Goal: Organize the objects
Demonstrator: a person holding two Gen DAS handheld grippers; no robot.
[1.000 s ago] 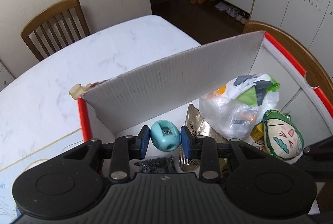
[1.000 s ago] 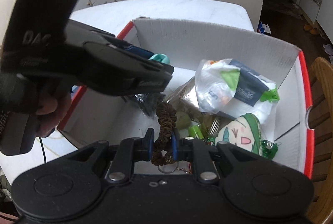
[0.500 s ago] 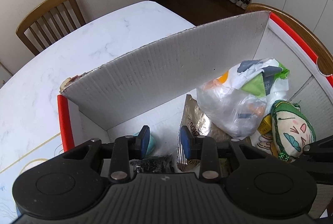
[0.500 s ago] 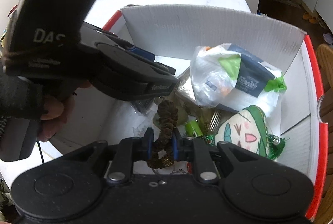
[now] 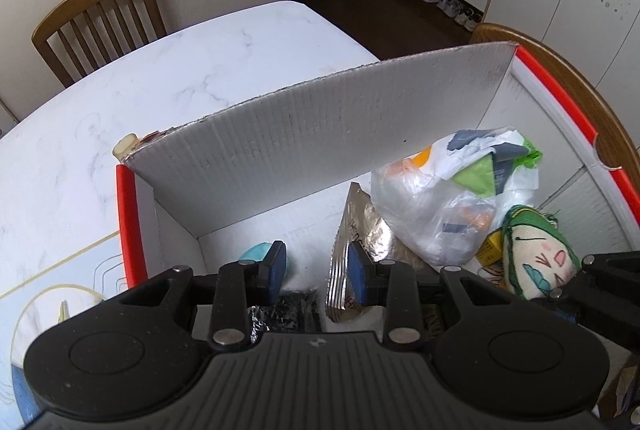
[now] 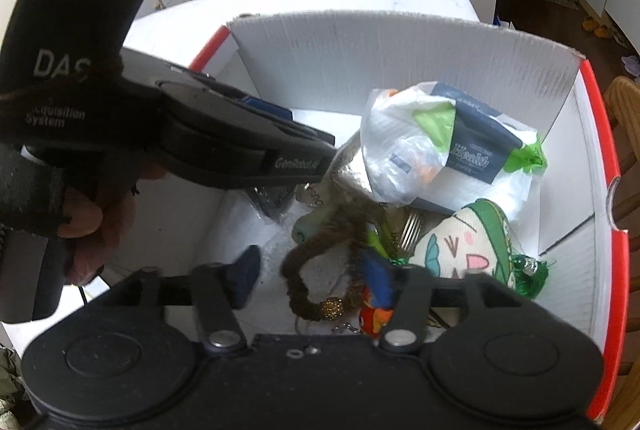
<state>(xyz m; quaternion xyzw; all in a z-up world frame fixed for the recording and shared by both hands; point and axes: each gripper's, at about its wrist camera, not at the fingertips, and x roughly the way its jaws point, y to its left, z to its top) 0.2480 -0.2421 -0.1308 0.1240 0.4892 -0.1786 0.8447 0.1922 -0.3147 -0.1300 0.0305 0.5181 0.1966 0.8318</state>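
Note:
A white cardboard box with a red rim (image 5: 128, 214) (image 6: 596, 134) stands on the marble table. My left gripper (image 5: 316, 268) hovers over its near corner, jaws a little apart with nothing between them. A teal rounded object (image 5: 254, 253) lies on the box floor behind the left finger. My right gripper (image 6: 312, 280) is over the box and its jaws are opening. A brown scrunchie with a gold bead (image 6: 308, 270) hangs loose between them, and the left pad (image 6: 244, 278) is clear of it. A gloved hand (image 6: 80, 214) holds the left tool.
Inside the box lie a plastic bag with a tissue pack (image 5: 448, 198) (image 6: 448, 150), a green plush face (image 5: 536, 262) (image 6: 472, 246), a silver foil packet (image 5: 352, 246), a black glittery packet (image 5: 288, 310) and a fork (image 6: 412, 226). A wooden chair (image 5: 100, 18) stands behind the table.
The right jaws spread wide and let go of the scrunchie, which sags between them. The teal object, between the left pads a second ago, now lies lower behind the left finger.

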